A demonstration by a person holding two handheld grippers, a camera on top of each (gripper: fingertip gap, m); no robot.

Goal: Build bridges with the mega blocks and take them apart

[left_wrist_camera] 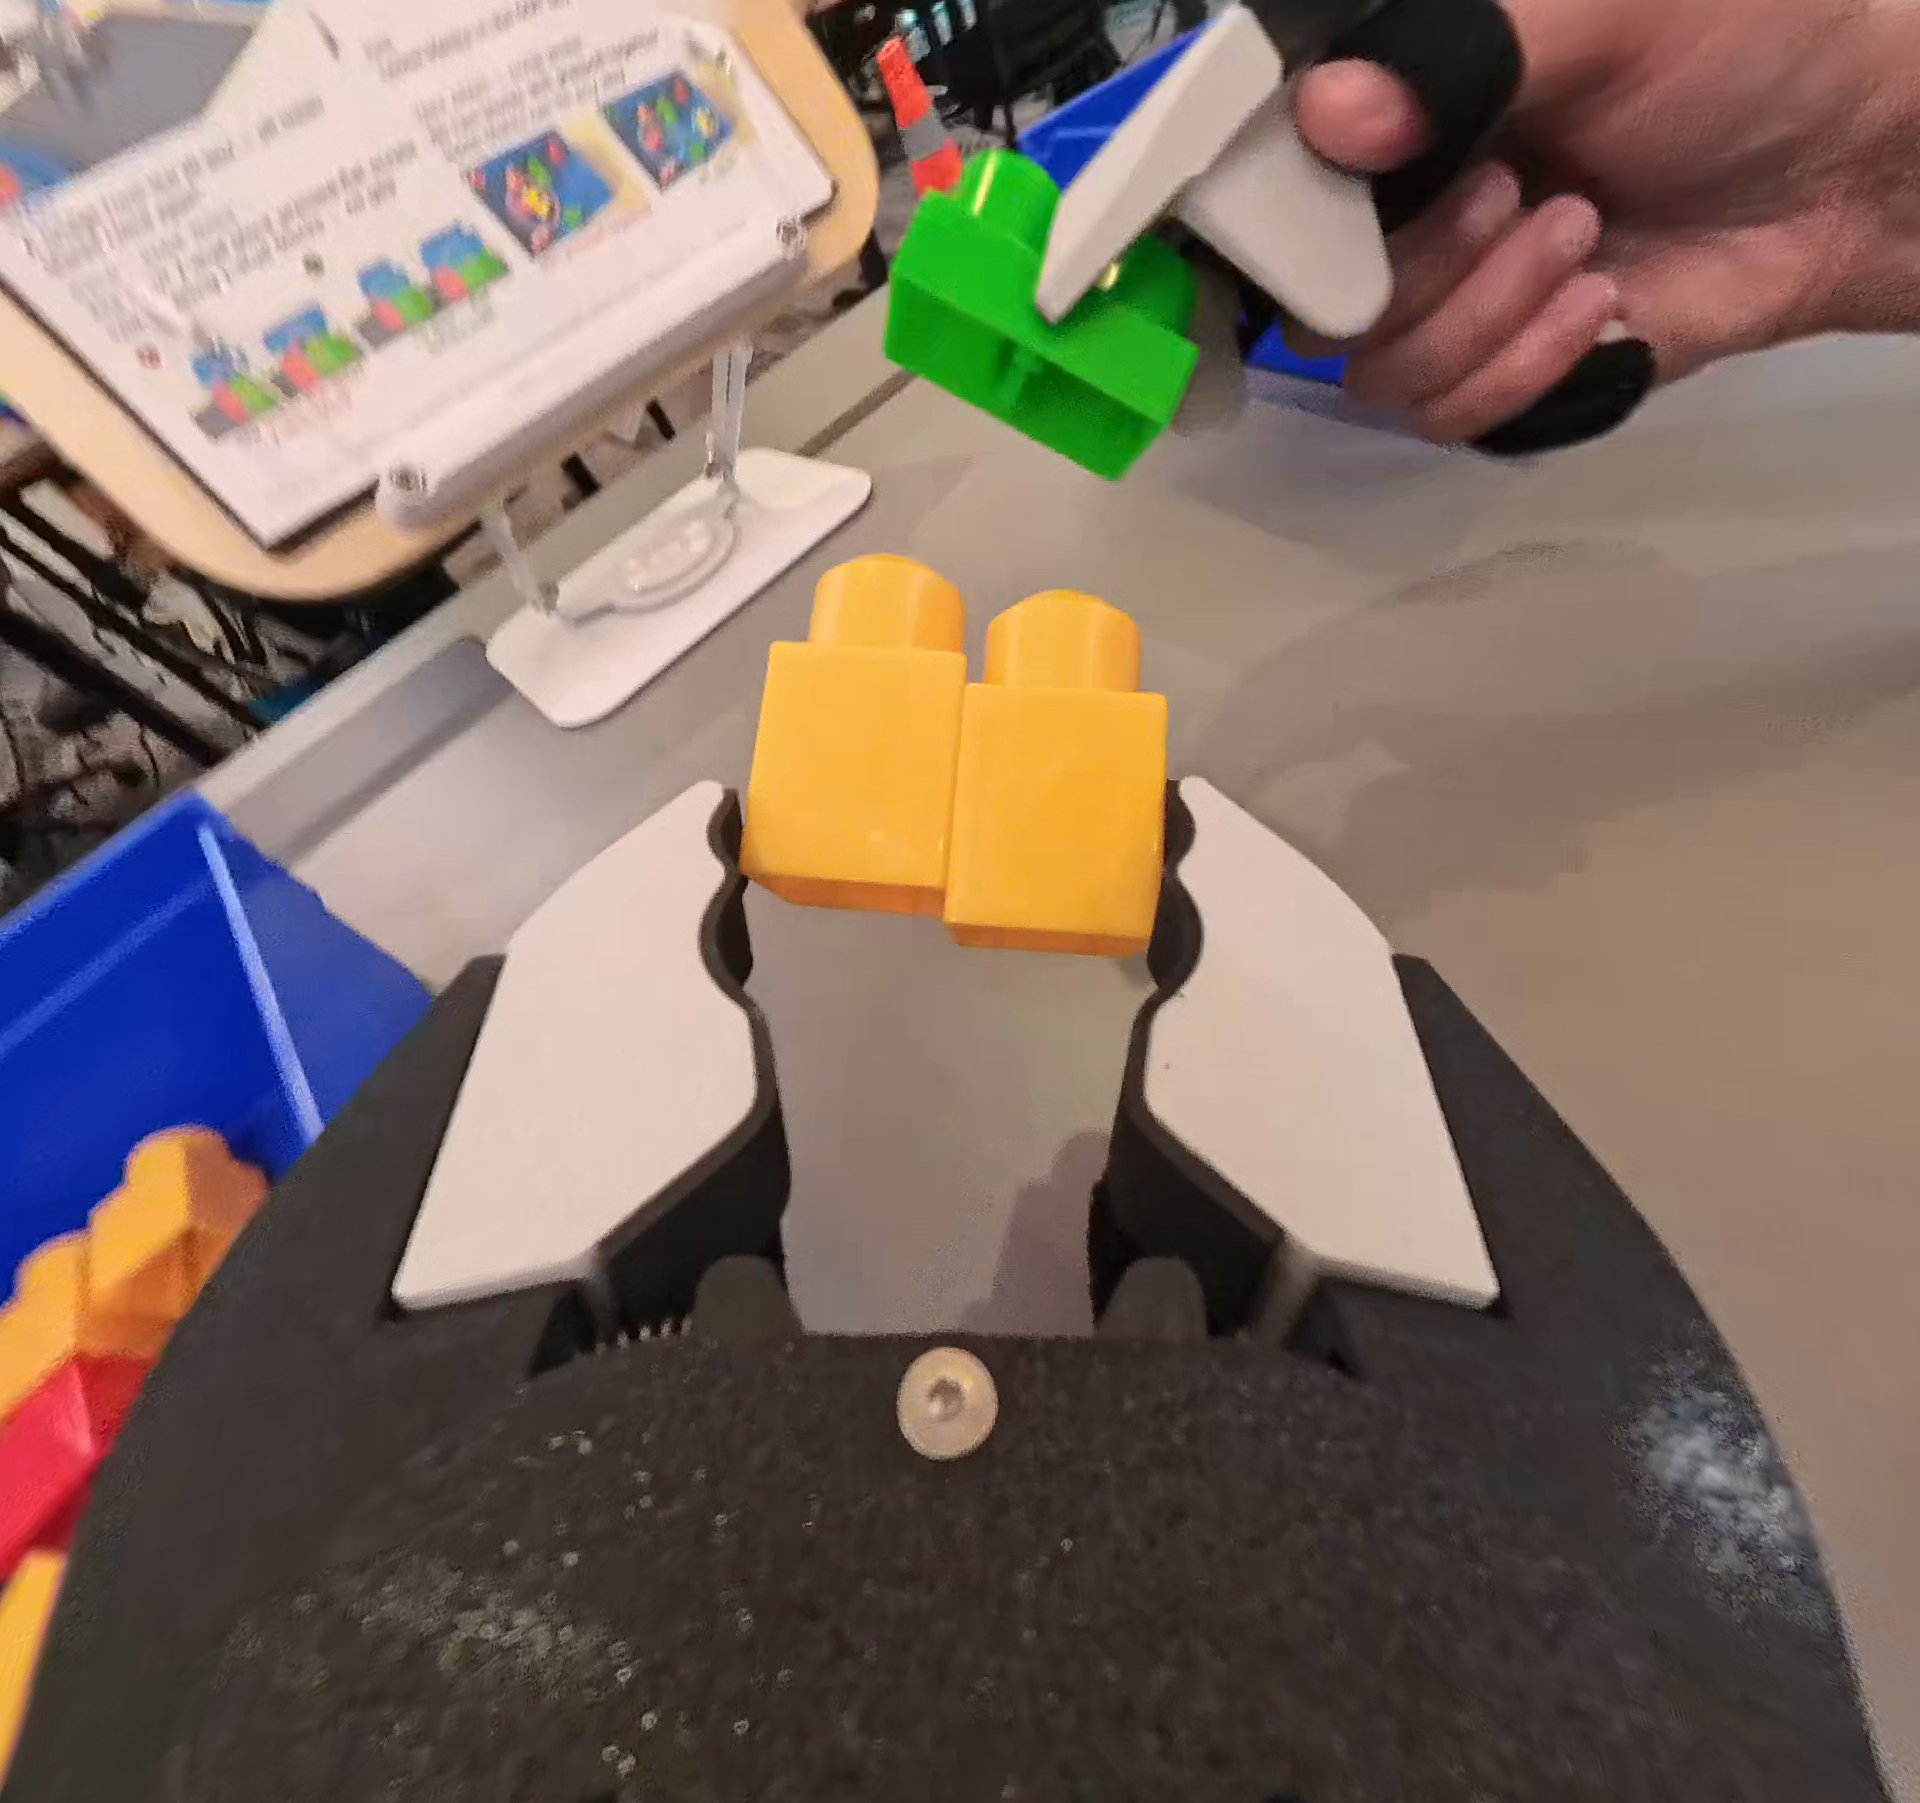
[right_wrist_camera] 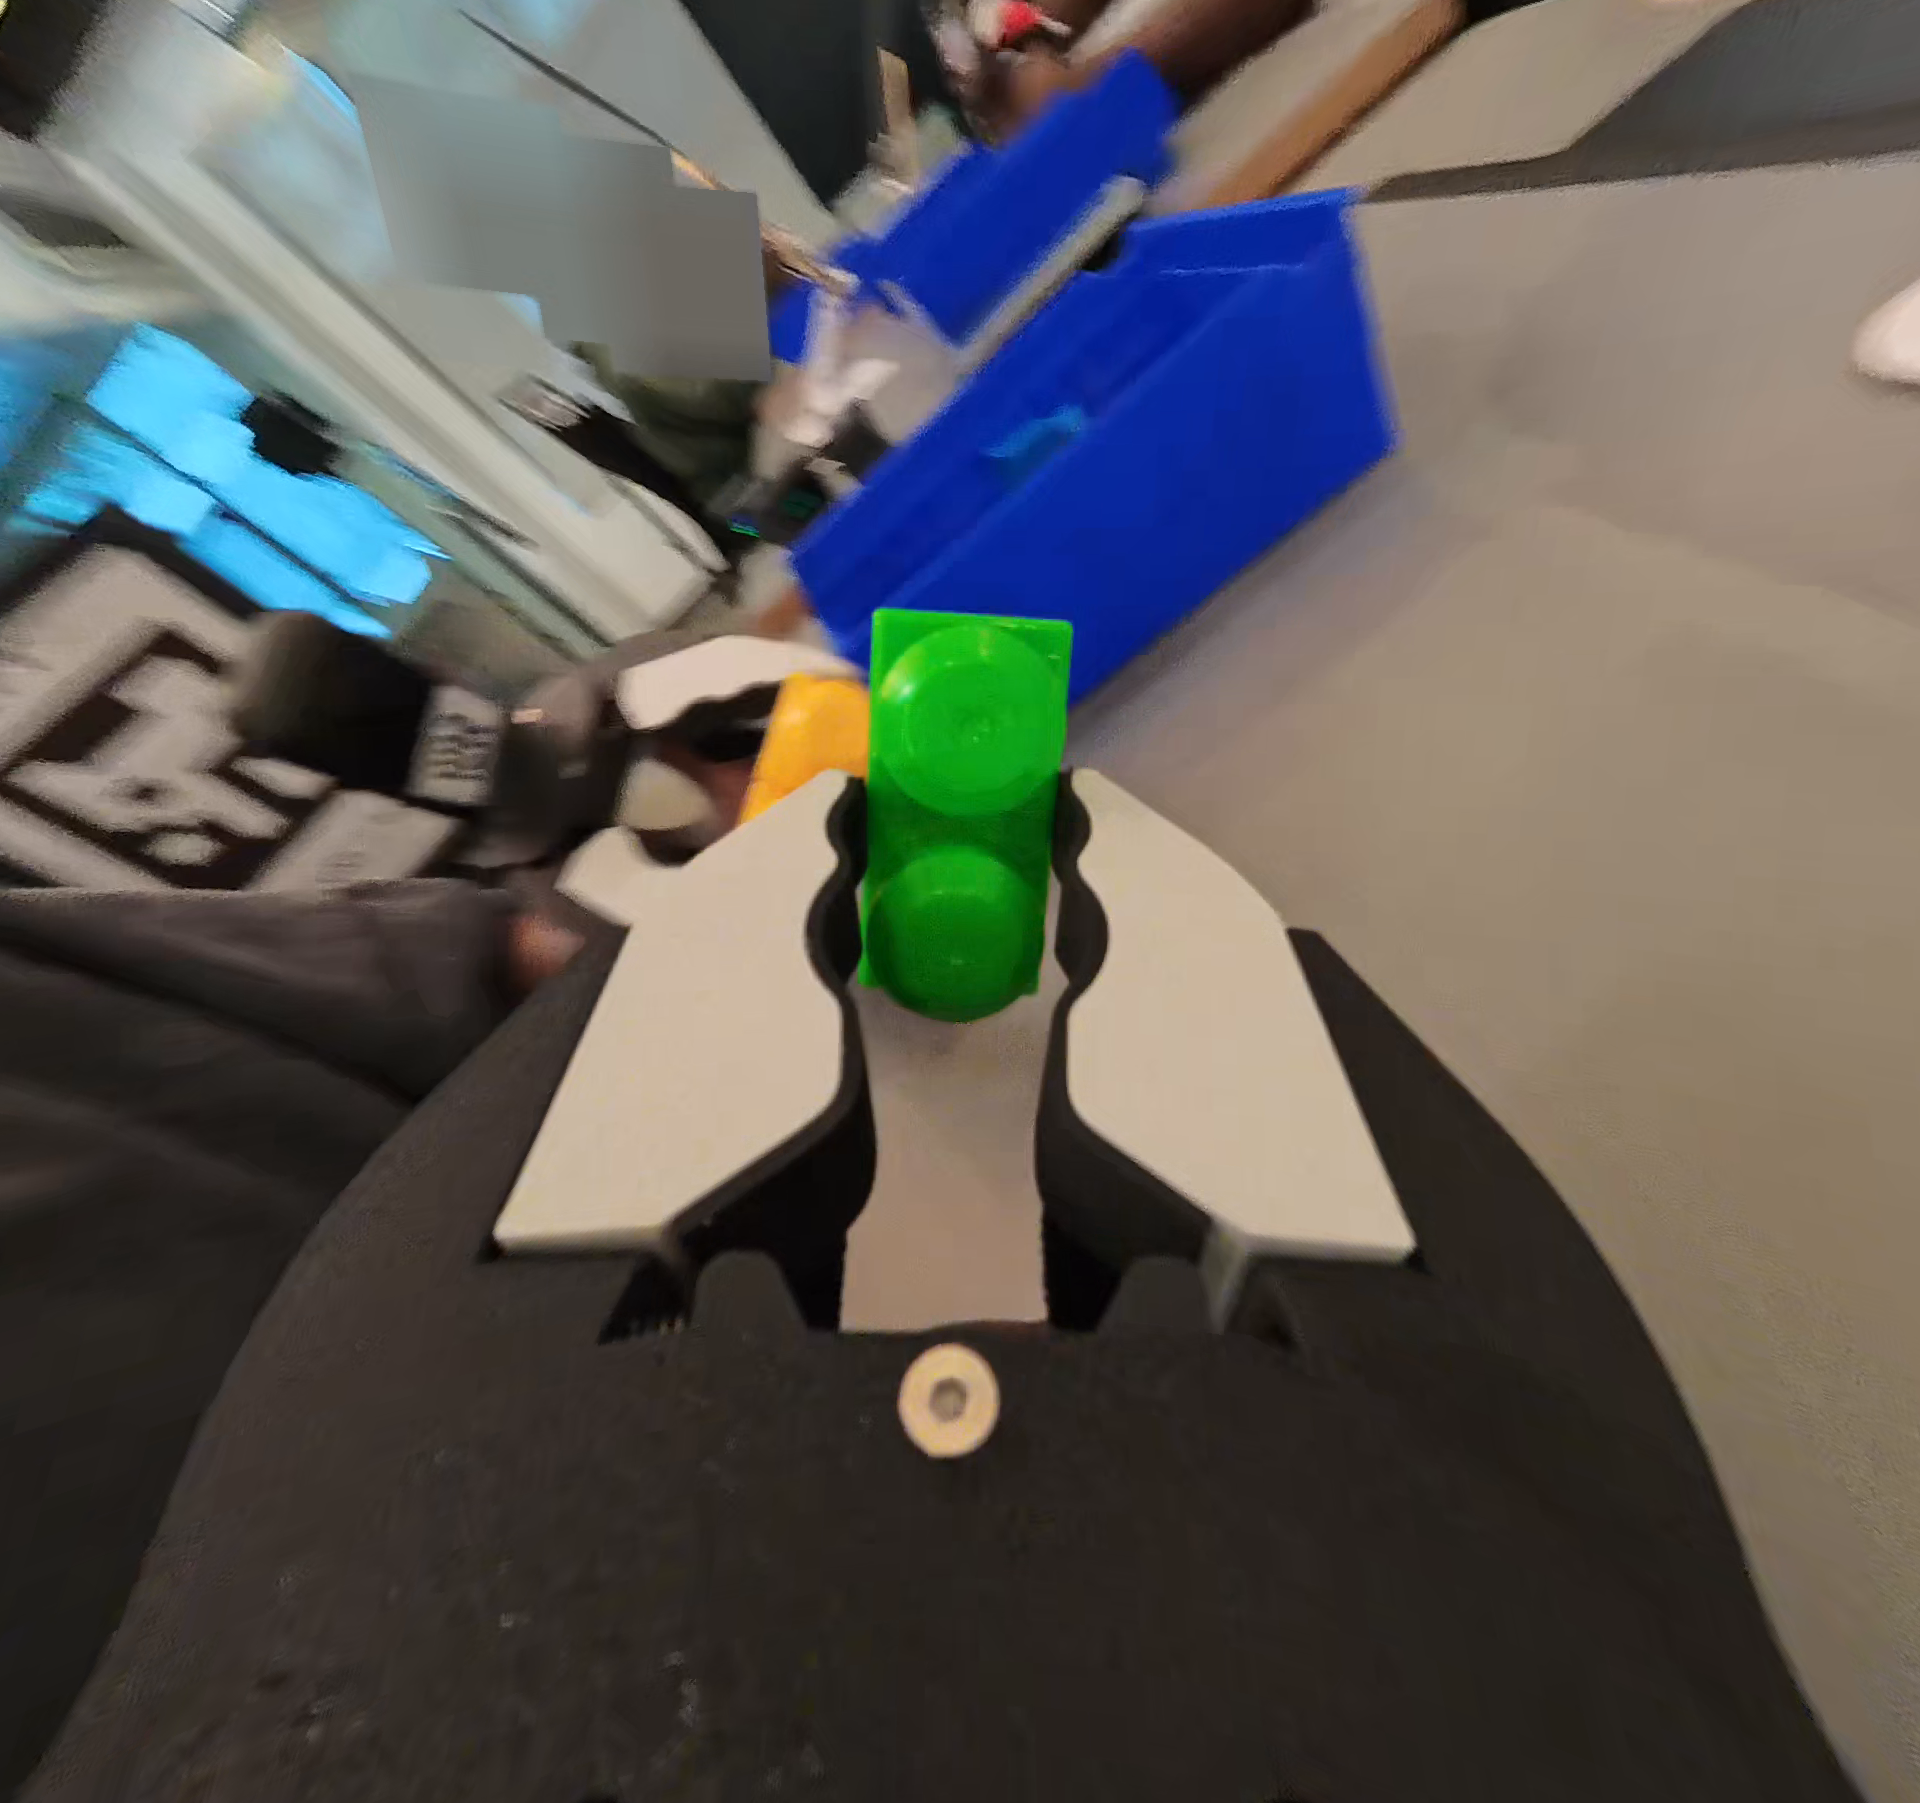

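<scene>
My left gripper (left_wrist_camera: 954,844) is shut on two single-stud yellow blocks (left_wrist_camera: 951,777) held side by side, studs pointing away, above the grey table. My right gripper (right_wrist_camera: 956,849) is shut on a green two-stud block (right_wrist_camera: 961,797), its studs facing the camera. In the left wrist view the right gripper (left_wrist_camera: 1132,288) holds this green block (left_wrist_camera: 1023,340) tilted in the air, above and beyond the yellow blocks, hollow underside facing them. The yellow blocks (right_wrist_camera: 816,740) peek out left of the green block in the right wrist view.
A blue bin (left_wrist_camera: 156,984) with yellow and red blocks (left_wrist_camera: 114,1286) sits at the left. A white instruction board on a stand (left_wrist_camera: 436,226) stands at the back left. Another blue bin (right_wrist_camera: 1122,434) lies beyond the green block. A person's hand (left_wrist_camera: 1662,174) grips the right tool. Tip to tip, the grippers are about 10 cm apart.
</scene>
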